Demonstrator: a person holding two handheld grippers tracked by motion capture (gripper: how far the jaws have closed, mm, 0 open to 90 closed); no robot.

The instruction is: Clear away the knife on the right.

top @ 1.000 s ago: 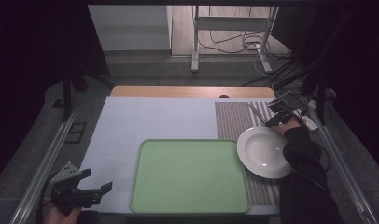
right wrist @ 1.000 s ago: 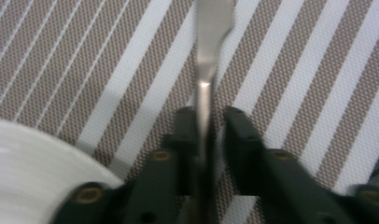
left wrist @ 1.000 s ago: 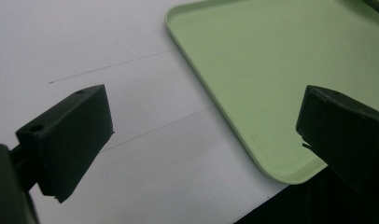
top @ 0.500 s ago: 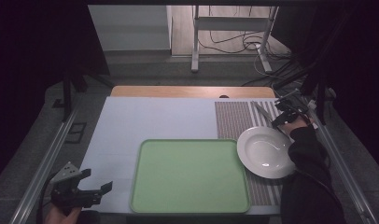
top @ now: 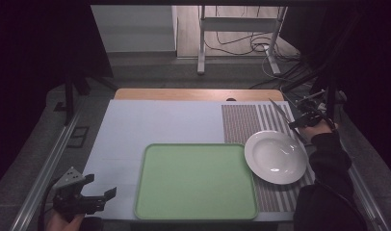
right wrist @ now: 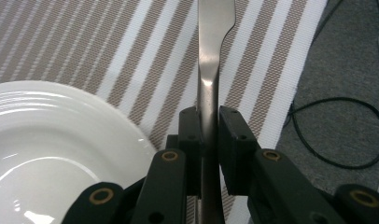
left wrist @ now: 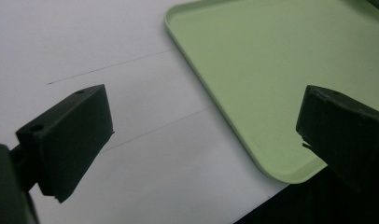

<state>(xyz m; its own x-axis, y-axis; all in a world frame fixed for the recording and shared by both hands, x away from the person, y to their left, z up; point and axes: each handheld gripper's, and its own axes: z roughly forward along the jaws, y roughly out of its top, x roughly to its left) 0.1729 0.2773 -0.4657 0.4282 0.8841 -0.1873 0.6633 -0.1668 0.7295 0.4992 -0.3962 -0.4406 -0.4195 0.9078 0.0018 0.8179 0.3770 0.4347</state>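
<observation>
A dim room lies behind the white surface [top: 155, 125], with a metal stand and loose cables on the floor beyond its far wooden edge. My right tongs [right wrist: 208, 126] are clamped on the handle of a metal knife [right wrist: 211, 56]; the blade runs forward from the jaws, over the striped placemat [right wrist: 108, 42]. In the high view those right tongs [top: 304, 119] sit at the far right corner of the placemat [top: 246, 120], with the knife [top: 280, 111] pointing away from them toward the far left. Just on the near side of them lies the white plate [top: 276, 157], resting on the placemat, its rim close under the jaws; in the right gripper view the plate [right wrist: 47, 140] shows to the left of the knife handle. The green tray [top: 196, 180] lies beside the plate, its edge just at the plate's rim.

My left tongs [top: 98, 197] hover at the near left corner of the surface, jaws wide apart and holding nothing. In the left gripper view the near corner of the tray [left wrist: 281, 74] lies between and beyond the left tongs [left wrist: 204, 135], slightly to their right.
</observation>
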